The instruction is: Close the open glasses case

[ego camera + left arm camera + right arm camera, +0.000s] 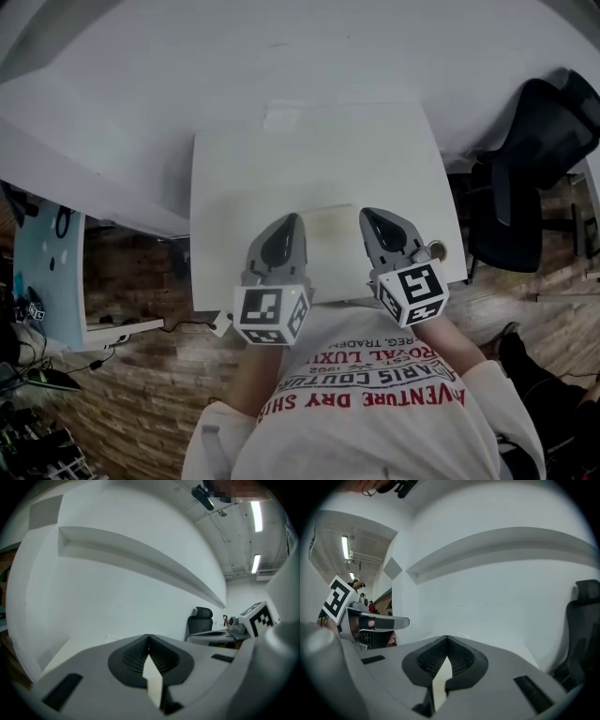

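bare white desk [309,159] against a wall; no case in view. left tool [291,223] and right tool [370,217] hover over the desk's near edge, both closed and empty. task not started; next, find the case.

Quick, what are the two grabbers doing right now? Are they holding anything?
Left gripper: closed, holding nothing.
Right gripper: closed, holding nothing.

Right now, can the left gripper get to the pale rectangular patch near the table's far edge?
Probably yes. The left gripper, jaws shut, is held over the near edge of the table, and only bare tabletop shows between it and the pale patch; a forward reach should do.
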